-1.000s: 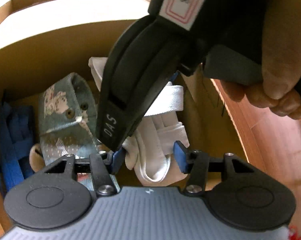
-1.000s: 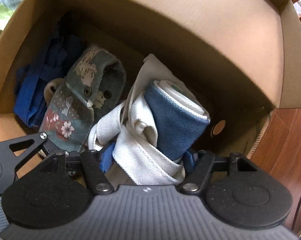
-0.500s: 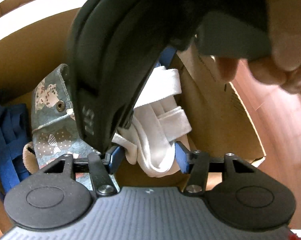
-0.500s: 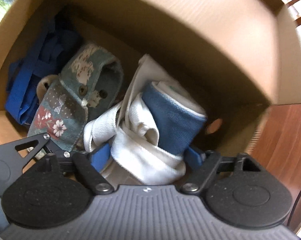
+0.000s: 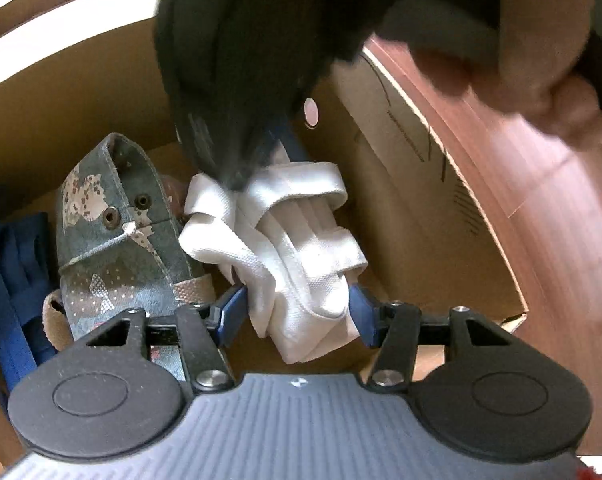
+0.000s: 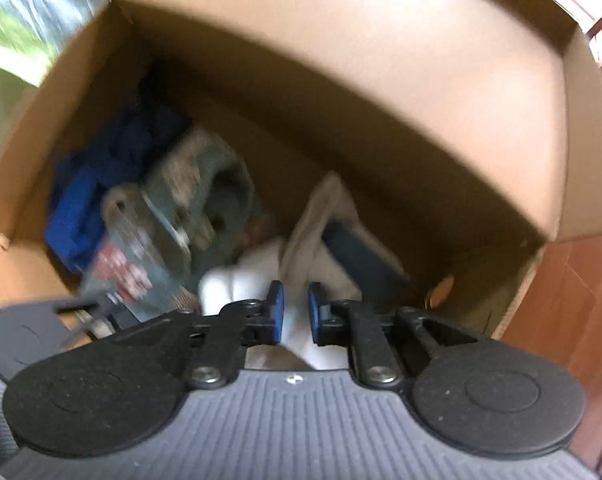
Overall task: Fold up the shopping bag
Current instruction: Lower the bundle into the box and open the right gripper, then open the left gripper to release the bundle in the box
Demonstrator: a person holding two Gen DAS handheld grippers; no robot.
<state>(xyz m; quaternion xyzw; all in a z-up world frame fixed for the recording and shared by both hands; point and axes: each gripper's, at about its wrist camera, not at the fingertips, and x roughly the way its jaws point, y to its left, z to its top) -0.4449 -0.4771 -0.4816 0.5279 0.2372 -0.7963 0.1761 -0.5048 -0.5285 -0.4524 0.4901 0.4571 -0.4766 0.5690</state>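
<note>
The folded shopping bag, white fabric wrapped round a navy roll, lies at the right end inside a cardboard box. My left gripper grips its near end, one blue pad against each side. My right gripper has its pads close together, with white fabric showing between them. In the left wrist view the right gripper is a dark blur coming down onto the far end of the bag. That end of the bag is hidden behind it. A hand holds it.
A grey-green patterned fabric pouch lies left of the bag, and blue straps are bunched at the box's left end. The box's tall far wall rises behind them. A reddish wooden floor shows beyond the right wall.
My right gripper's fingers have gone from wide around the bag to nearly together, and its view has pulled back from the box. The left gripper's hold looks unchanged.
</note>
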